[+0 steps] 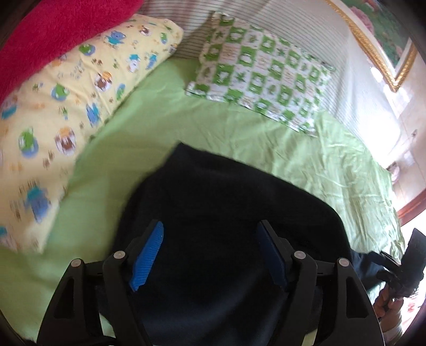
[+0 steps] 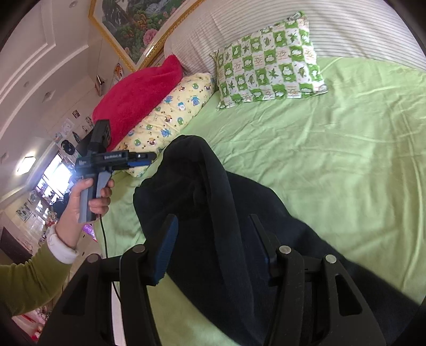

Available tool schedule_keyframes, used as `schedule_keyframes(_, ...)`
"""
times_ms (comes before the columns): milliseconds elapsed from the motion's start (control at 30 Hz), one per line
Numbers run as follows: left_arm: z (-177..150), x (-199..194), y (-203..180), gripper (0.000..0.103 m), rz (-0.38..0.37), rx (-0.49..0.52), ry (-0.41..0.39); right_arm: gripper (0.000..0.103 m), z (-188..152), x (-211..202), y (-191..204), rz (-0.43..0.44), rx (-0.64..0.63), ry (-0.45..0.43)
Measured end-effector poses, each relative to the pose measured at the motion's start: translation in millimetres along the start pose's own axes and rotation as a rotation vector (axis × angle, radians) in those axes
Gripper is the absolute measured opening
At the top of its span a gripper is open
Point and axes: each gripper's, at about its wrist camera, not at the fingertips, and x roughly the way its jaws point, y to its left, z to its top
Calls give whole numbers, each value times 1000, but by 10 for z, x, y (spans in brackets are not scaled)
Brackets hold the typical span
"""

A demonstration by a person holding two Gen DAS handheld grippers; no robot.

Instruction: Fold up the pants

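Dark navy pants (image 1: 226, 207) lie bunched on the green bed sheet (image 1: 149, 111). In the right wrist view the pants (image 2: 282, 218) show a thick folded ridge running away from me. My left gripper (image 1: 210, 226) hovers over the cloth with its blue pads wide apart and nothing pinched. From the right wrist view, a hand holds this left gripper (image 2: 145, 157) to the left of the pants, in front of the yellow pillow. My right gripper (image 2: 213, 219) stands open above the ridge, its pads apart. It shows at the right edge of the left wrist view as the right gripper (image 1: 391, 262).
A yellow cartoon pillow (image 2: 170, 114) and a red blanket (image 2: 138, 98) lie along the left side of the bed. A green checked pillow (image 2: 269, 61) rests against the striped headboard (image 2: 346, 26). Bare green sheet (image 2: 332, 138) spreads to the right. A framed painting (image 2: 138, 24) hangs above.
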Motion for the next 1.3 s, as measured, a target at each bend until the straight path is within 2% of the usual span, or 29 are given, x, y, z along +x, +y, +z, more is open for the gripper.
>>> schedule_keyframes(133,296,175,150,75,-17,-9,35,55,150,238,-7,7,7,33)
schedule_keyframes(233,494,442,268,77,-49,-18,99,55,267,424,-33,14,17,57)
schedule_keyframes(400,614,824,420,77,0,-39,172,55,432,675,-93,15,33,100)
schedule_keyframes(567,622,956,422,77,3,-2,180,55,494,938,-113,5,27,151)
schedule_keyframes(600,618,960,394,75,14,21,175,55,497,987,-101,1,20,159)
schedule_keyframes(633,612,961,361,70,21,43,169,55,496,1034,-85,-6,11,168)
schedule_keyframes(700,591,955,300,50,23,83,165,44,489,1088,-49,-6,-7,175)
schedule_keyframes(733,571,934,270,41,33,101,159,23,487,1119,-29,-1,-14,179)
schedule_keyframes(767,546,895,237,38,38,114,148,11,483,1128,-23,-8,-18,182)
schedule_keyframes(833,504,756,162,35,64,144,99,7,482,1095,12,-35,-34,164)
schedule_keyframes(1067,244,111,63,33,68,151,-62,7,438,805,222,8,-75,86)
schedule_keyframes(1167,37,-194,115,33,53,138,-142,7,347,693,364,28,-113,71)
schedule_keyframes(1300,-280,-378,165,33,60,121,-233,7,169,643,504,50,-164,68)
